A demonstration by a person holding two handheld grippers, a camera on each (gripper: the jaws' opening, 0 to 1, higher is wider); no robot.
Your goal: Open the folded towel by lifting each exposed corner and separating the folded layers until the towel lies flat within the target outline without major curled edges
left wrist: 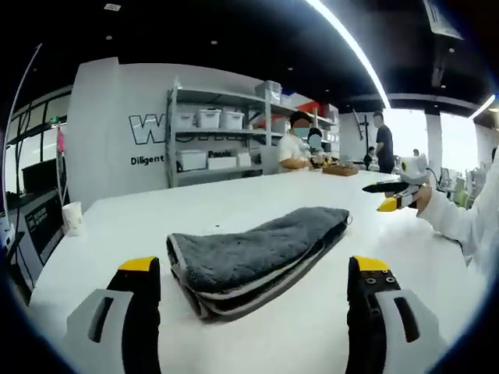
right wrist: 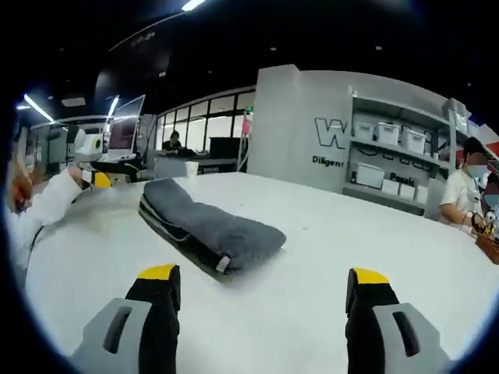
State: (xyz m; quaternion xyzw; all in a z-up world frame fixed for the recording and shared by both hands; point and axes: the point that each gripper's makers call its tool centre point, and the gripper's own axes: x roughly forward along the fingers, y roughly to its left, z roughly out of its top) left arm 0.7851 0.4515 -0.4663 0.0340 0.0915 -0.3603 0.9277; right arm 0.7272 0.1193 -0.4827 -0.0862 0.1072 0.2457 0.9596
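A dark grey towel [left wrist: 257,249] lies folded in several layers on the white table [left wrist: 234,199], with its light-edged layers facing my left gripper. My left gripper [left wrist: 254,266] is open, its yellow-tipped jaws standing wide on either side of the towel's near end without touching it. In the right gripper view the same towel [right wrist: 210,226] runs away to the left, a small tag showing at its near end. My right gripper [right wrist: 263,274] is open and holds nothing, just short of the towel. It also shows in the left gripper view as the right gripper [left wrist: 401,191], held by a white-sleeved hand.
A paper cup [left wrist: 72,218] stands near the table's left edge beside a screen [left wrist: 31,226]. Metal shelves with white bins [left wrist: 218,132] line the back wall. People [left wrist: 296,144] sit at the table's far end by a wooden tray [left wrist: 341,169]. A white sleeve [right wrist: 47,204] reaches in from the left.
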